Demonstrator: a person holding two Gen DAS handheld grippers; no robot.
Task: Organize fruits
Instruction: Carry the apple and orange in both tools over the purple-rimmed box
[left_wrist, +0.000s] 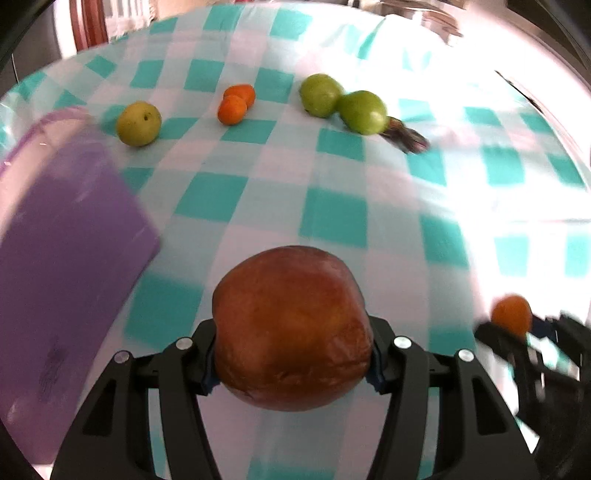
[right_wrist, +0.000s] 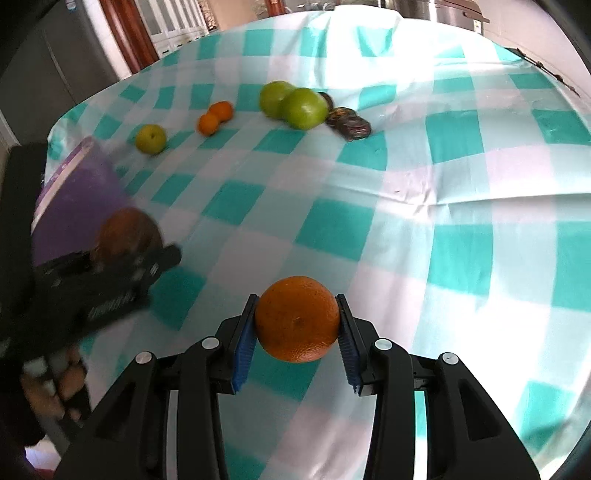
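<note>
In the left wrist view a large red-brown fruit (left_wrist: 291, 325) sits between the fingers of my left gripper (left_wrist: 292, 354), which is shut on it above the checked cloth. My right gripper (right_wrist: 297, 334) is shut on an orange (right_wrist: 297, 317), its blue pads (right_wrist: 243, 343) pressing both sides. The right wrist view shows the left gripper (right_wrist: 122, 266), blurred, carrying the red-brown fruit (right_wrist: 125, 230) near the purple board (right_wrist: 77, 192). On the cloth farther back lie a small yellow-green fruit (left_wrist: 139, 123), two small tangerines (left_wrist: 236, 103) and two green apples (left_wrist: 341, 101).
The purple board (left_wrist: 62, 258) lies at the left of the table. Dark wrapped items (right_wrist: 349, 123) rest beside the green apples. A hand (right_wrist: 55, 384) grips the left gripper's handle. The teal-and-white checked cloth (right_wrist: 406, 229) covers the table.
</note>
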